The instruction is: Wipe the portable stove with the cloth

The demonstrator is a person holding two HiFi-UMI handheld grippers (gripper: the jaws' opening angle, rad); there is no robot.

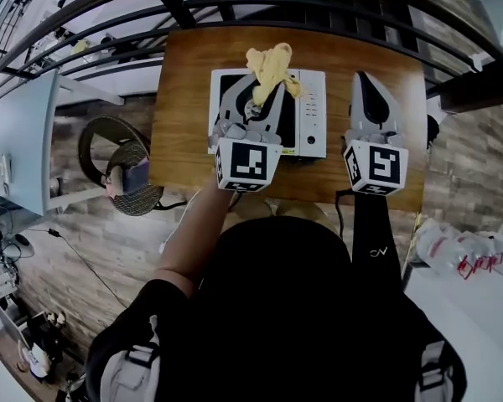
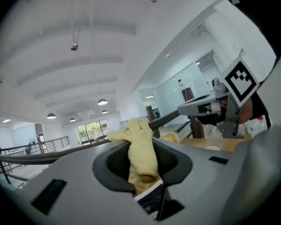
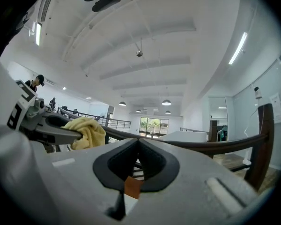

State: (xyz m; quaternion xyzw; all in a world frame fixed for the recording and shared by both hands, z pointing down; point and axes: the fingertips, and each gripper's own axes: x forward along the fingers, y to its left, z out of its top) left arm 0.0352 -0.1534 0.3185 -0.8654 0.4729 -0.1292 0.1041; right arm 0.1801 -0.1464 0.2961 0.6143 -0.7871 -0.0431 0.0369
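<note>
A: What lies around the stove (image 1: 312, 111)?

B: It sits mid-bench (image 1: 184, 99), control panel on its 3 o'clock side. A dark railing (image 1: 235, 2) runs past the bench at 12 o'clock, and a round chair (image 1: 109, 153) stands on the floor at 9 o'clock. Over the stove top, only the cloth (image 1: 271, 67) and the left claw (image 1: 264, 89) block the view of it.

A: How are the arms posed?

B: A bare forearm (image 1: 197, 224) reaches from 6 o'clock to the left claw, which points toward 12 o'clock over the stove. The right claw (image 1: 365, 78) is level with it, at 3 o'clock of the stove, above bare wood and apart from the stove.

A: And the grip?

B: The left claw's jaws are pinched on the yellow cloth, which bunches out past their tips over the stove's far edge. The right claw's jaws are pressed together with nothing between them.

A: The count?

B: One stove, one cloth, two claws, one bench.
</note>
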